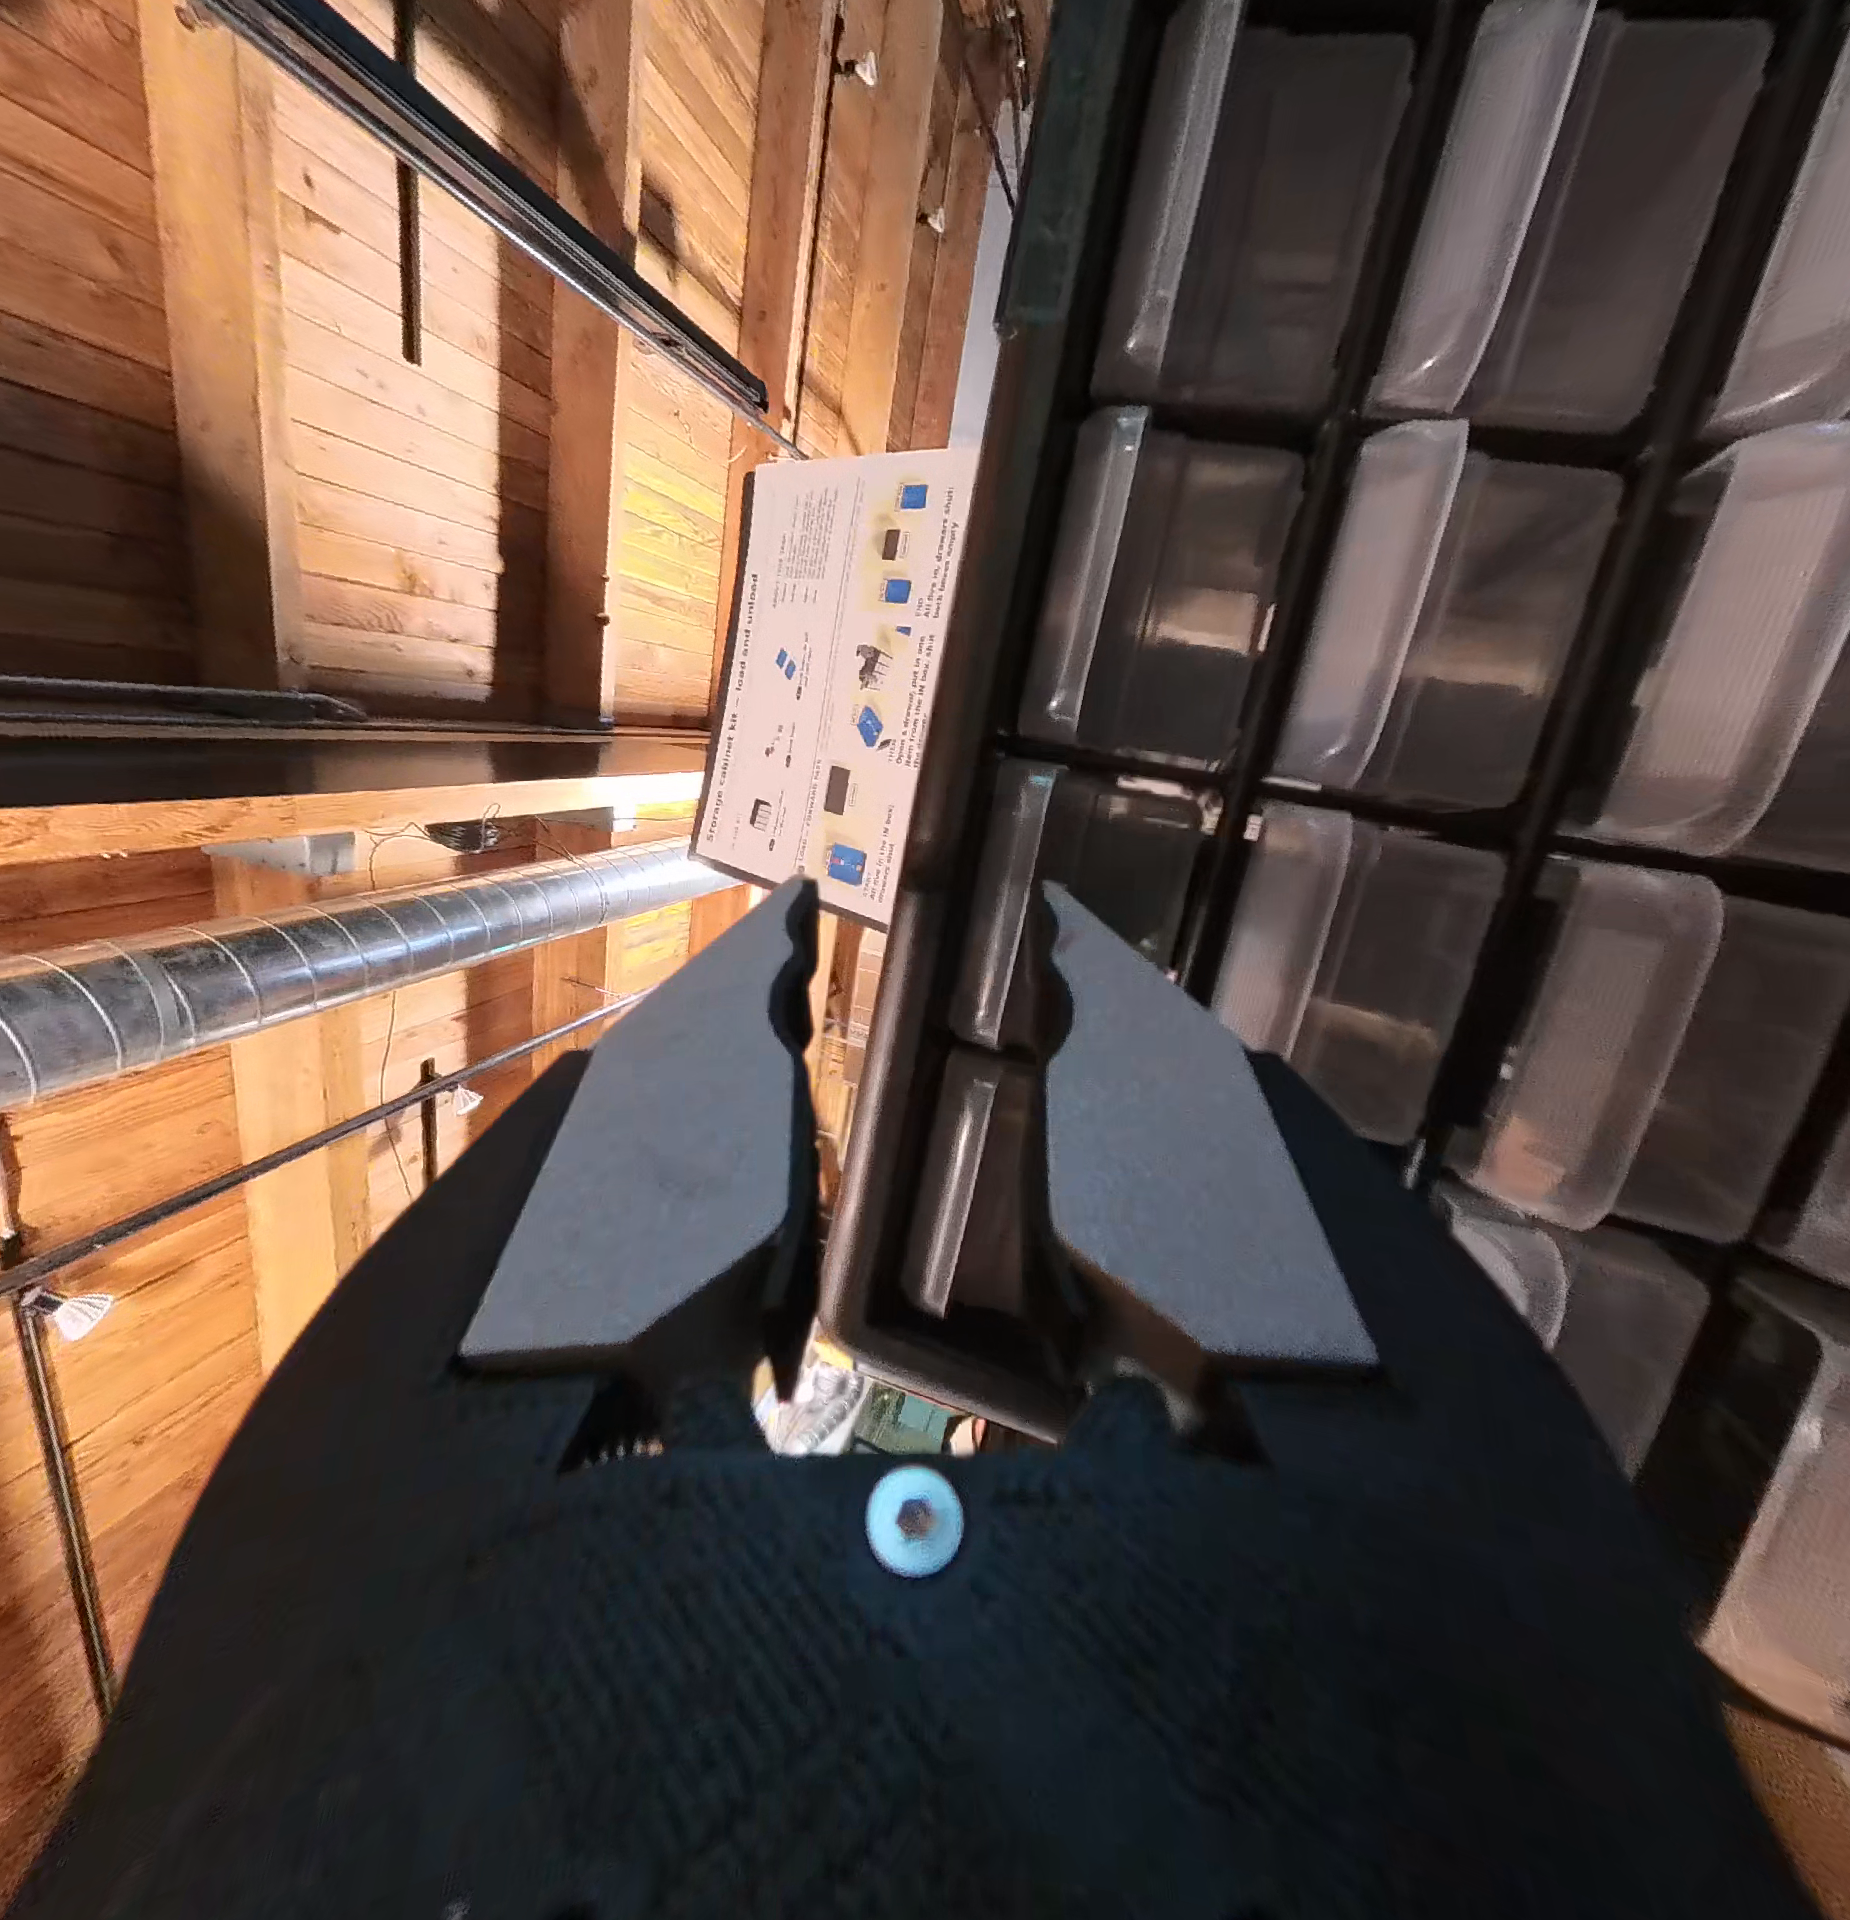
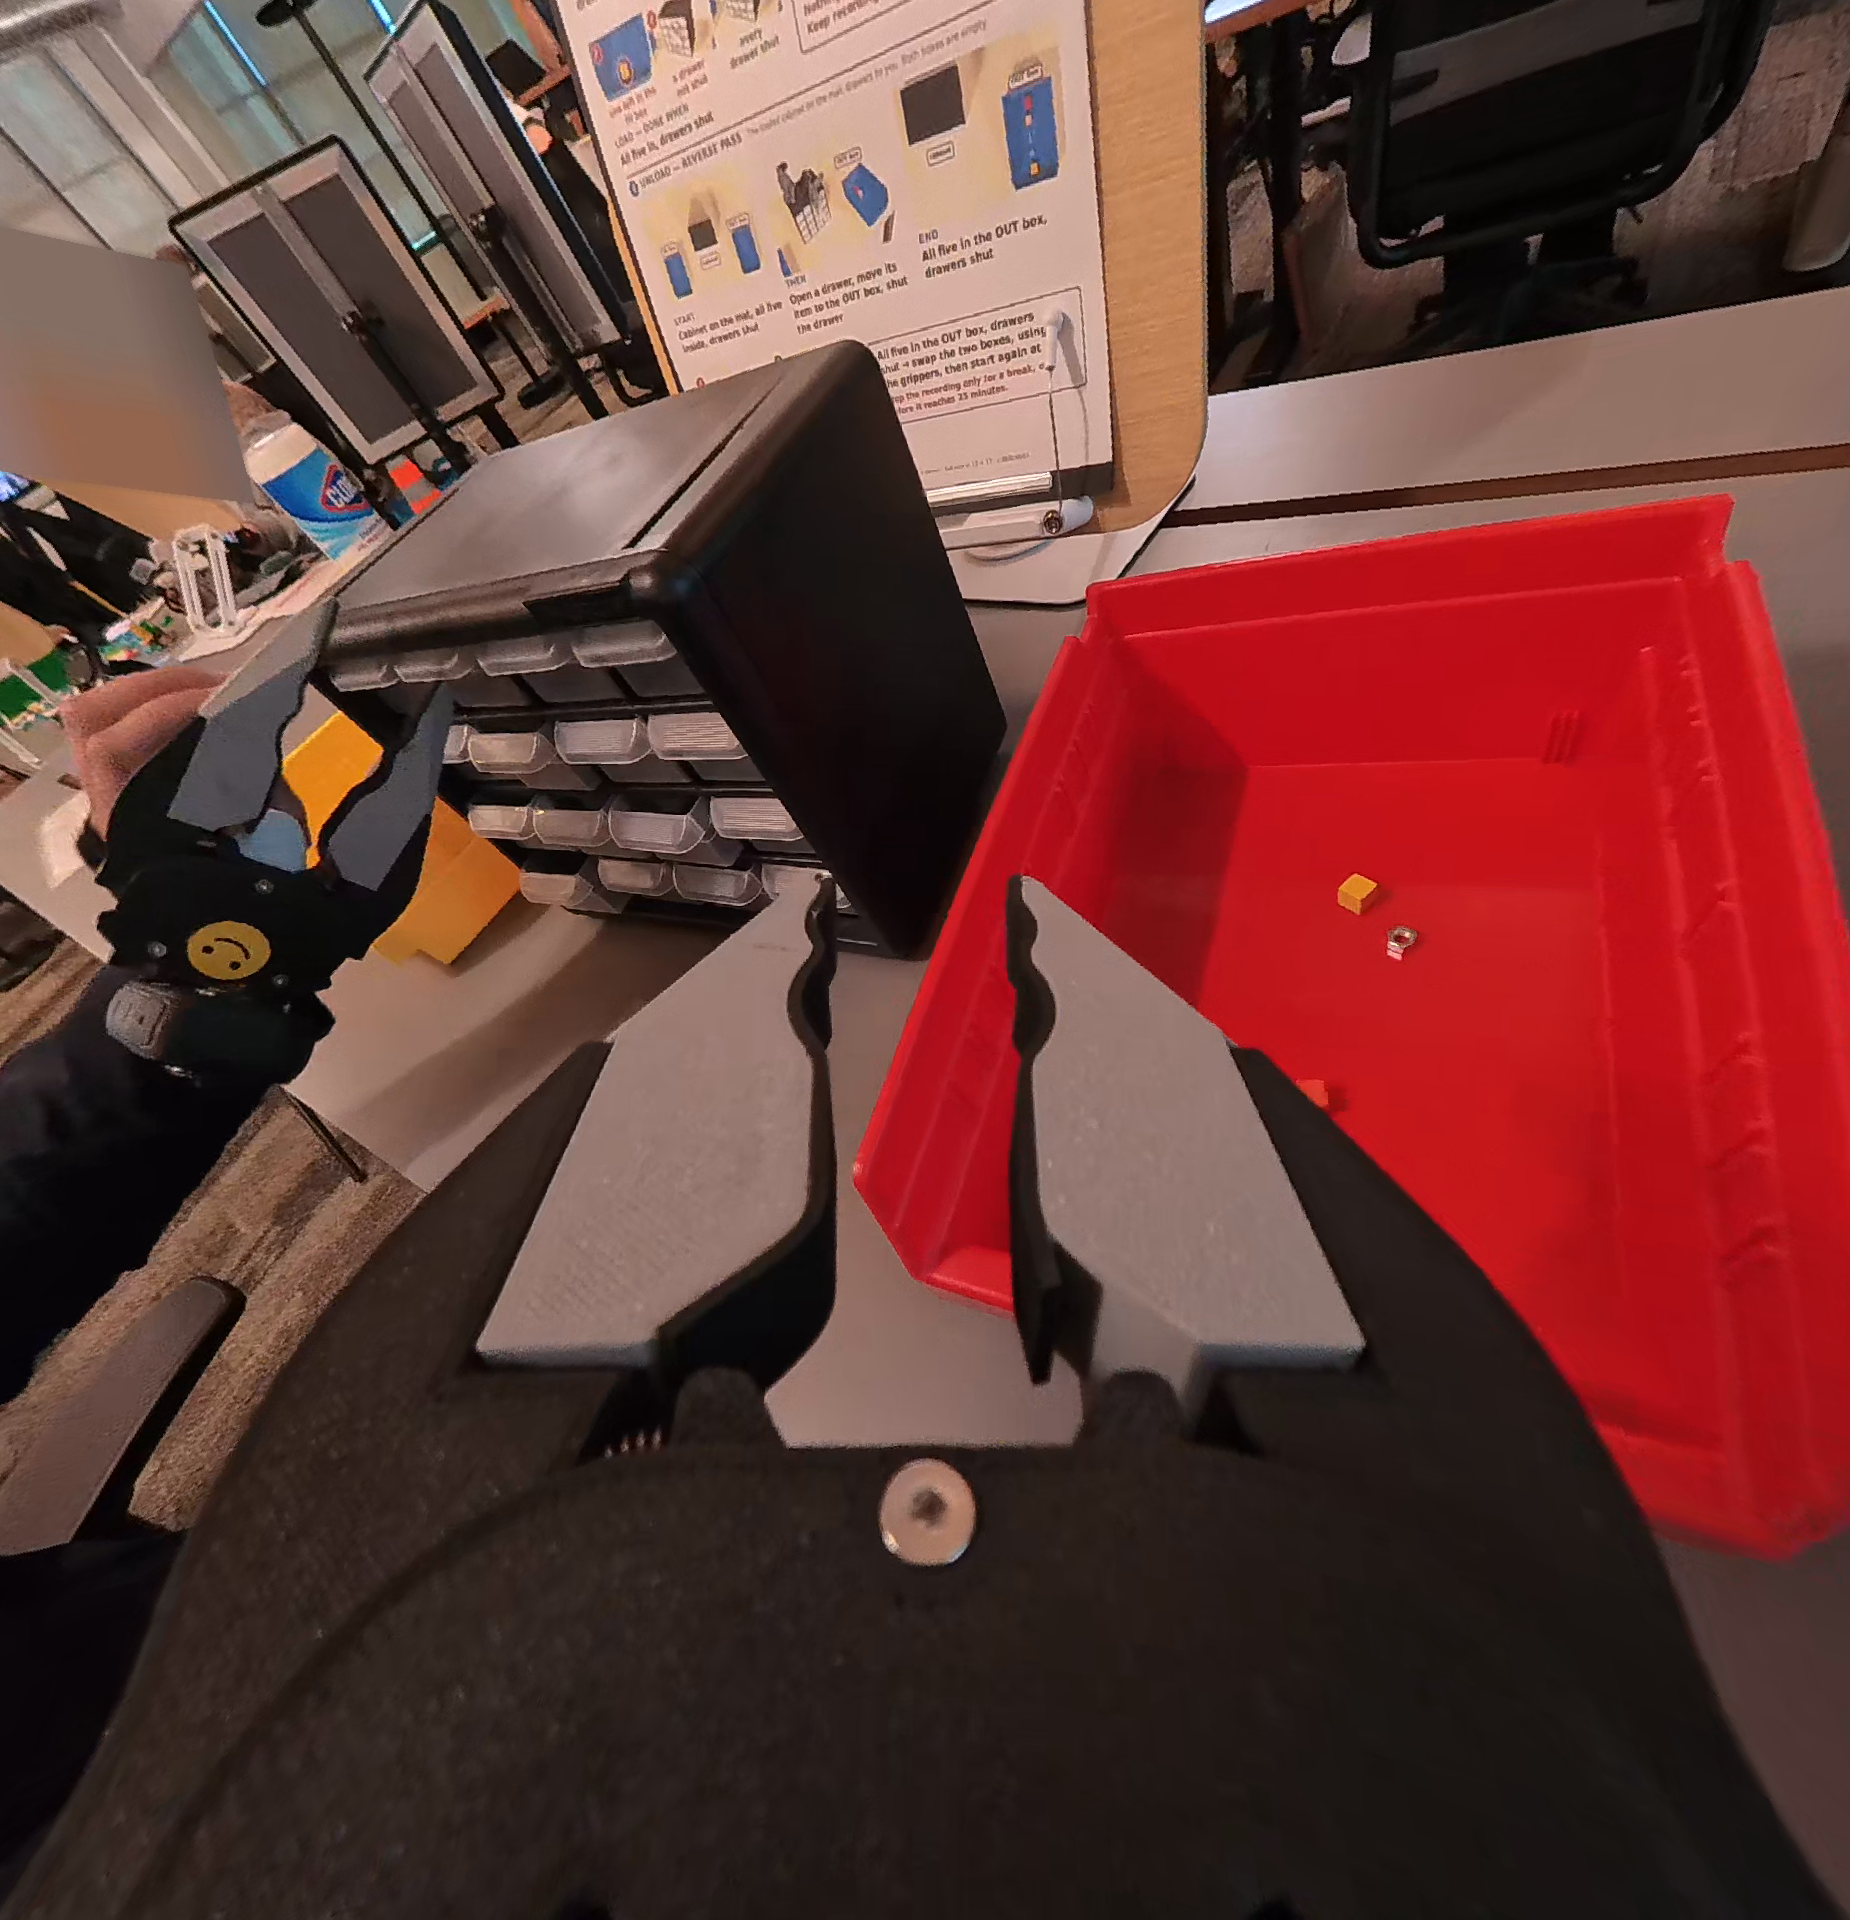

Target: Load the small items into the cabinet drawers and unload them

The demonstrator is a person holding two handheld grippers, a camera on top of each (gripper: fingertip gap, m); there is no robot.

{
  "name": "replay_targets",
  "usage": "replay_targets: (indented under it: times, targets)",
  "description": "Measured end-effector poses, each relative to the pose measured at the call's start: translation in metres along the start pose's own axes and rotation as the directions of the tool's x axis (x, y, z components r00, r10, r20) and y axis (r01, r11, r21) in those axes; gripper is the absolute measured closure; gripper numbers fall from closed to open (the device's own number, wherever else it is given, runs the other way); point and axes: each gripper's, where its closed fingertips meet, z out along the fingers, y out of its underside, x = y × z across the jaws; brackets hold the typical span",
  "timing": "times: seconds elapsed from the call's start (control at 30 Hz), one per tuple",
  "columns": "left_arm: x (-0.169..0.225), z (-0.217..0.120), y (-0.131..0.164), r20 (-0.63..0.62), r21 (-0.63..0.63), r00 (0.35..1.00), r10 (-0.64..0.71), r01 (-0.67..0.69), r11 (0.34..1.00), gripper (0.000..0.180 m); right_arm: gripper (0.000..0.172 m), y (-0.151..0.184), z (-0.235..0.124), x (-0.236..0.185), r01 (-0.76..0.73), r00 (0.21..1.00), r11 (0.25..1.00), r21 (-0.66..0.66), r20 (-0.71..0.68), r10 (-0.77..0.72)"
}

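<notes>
The black drawer cabinet with clear drawers stands on the grey table. My left gripper is open at its upper left front corner. In the left wrist view it points up and straddles the cabinet's side wall. A gap shows between the left finger and the wall, so nothing is gripped. My right gripper is open and empty above the left rim of the red bin. That bin holds a yellow cube, a metal nut and a small red piece.
A yellow bin sits left of the cabinet, behind my left gripper. An instruction board stands behind the cabinet and also shows in the left wrist view. A wipes canister is at far left. A metal duct runs overhead. About 30 cm separates my left fingertips from my right.
</notes>
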Motion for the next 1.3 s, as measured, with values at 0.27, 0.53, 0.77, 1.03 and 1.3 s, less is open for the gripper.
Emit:
replay_targets:
  times: [0.27,0.53,0.77,1.03,1.3]
  targets:
    - [-0.003,-0.013,-0.006,0.021,0.012,0.999,-0.029,0.029,1.0,0.146,0.143,0.001,0.001,-0.003,0.008,1.0,1.0,-0.008,0.003,-0.008]
    - [-0.007,-0.037,-0.013,0.004,-0.007,0.988,-0.154,0.154,0.988,0.153,0.143,0.003,0.002,-0.004,0.009,1.0,1.0,-0.014,0.003,-0.009]
    - [-0.011,-0.054,-0.016,-0.119,-0.06,0.904,-0.412,0.407,0.911,0.145,0.143,0.003,0.002,-0.005,0.011,1.0,1.0,-0.016,0.002,-0.011]
    - [-0.007,-0.064,-0.023,-0.258,-0.123,0.767,-0.588,0.578,0.807,0.134,0.141,0.008,0.009,-0.004,0.003,1.0,0.999,-0.04,-0.001,-0.003]
    - [-0.021,-0.086,-0.017,-0.389,-0.255,0.394,-0.833,0.823,0.508,0.136,0.121,0.004,0.011,-0.028,0.013,0.992,1.0,-0.009,0.124,-0.012]
